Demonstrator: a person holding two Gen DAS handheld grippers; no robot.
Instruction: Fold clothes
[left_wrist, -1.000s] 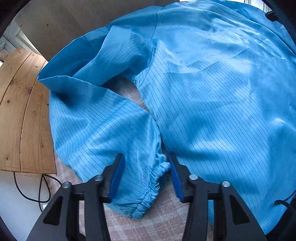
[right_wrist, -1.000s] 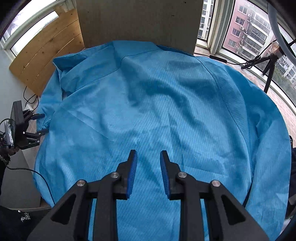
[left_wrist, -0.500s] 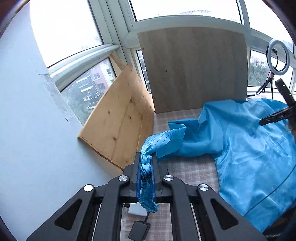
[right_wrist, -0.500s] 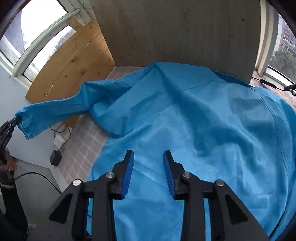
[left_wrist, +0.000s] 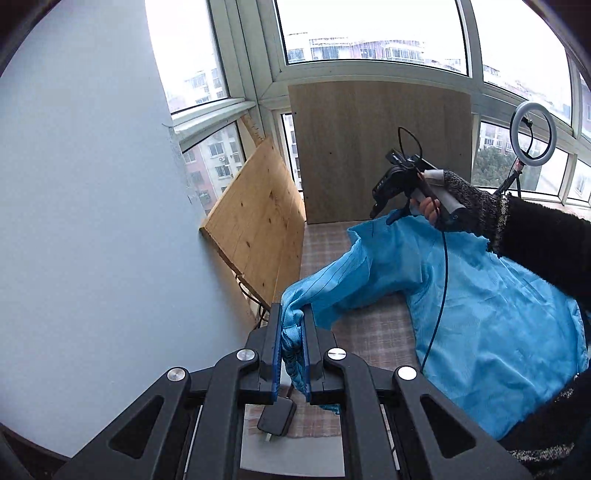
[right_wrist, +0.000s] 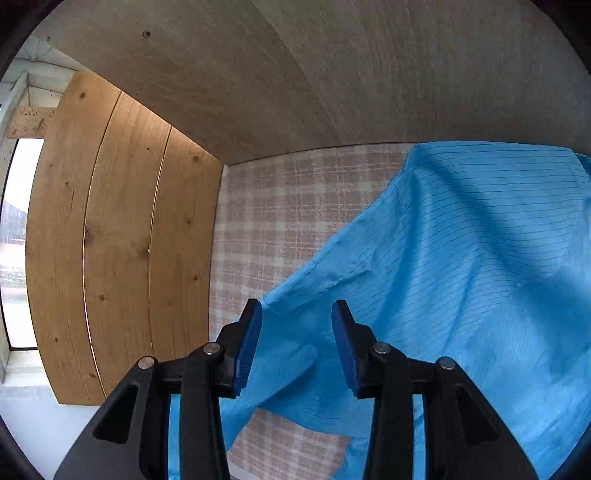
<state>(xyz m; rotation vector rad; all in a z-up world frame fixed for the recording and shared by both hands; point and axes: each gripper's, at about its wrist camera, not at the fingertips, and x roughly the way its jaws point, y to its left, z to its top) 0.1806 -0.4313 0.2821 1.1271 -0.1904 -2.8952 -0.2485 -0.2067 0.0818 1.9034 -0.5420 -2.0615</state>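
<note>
Left gripper clamping on the gathered cuff of a blue garment, jaws pressed together with the bunched cloth squeezed between the blue pads. Cuff end dangling below the jaws, partly hiding a small dark plug lying underneath. Sleeve stretching away from the jaws, up and to the right, lifting clear of the checked tablecloth before joining the body of the garment spread out to the right. Garment's far edge getting cut off by a dark sleeve crossing in front of it.

Right gripper standing with jaws apart, nothing pinched between them, hovering over a raised fold of the same blue cloth; touching or just above, hard to tell. Garment filling the space beyond and right of these jaws, running out of view at the right and bottom edges. Checked cloth showing ahead and to the left, with a pine board leaning further left and a grey panel standing behind.

In the left view, right gripper appearing far off, held in a gloved hand, its fingertips too small to make out.
</note>
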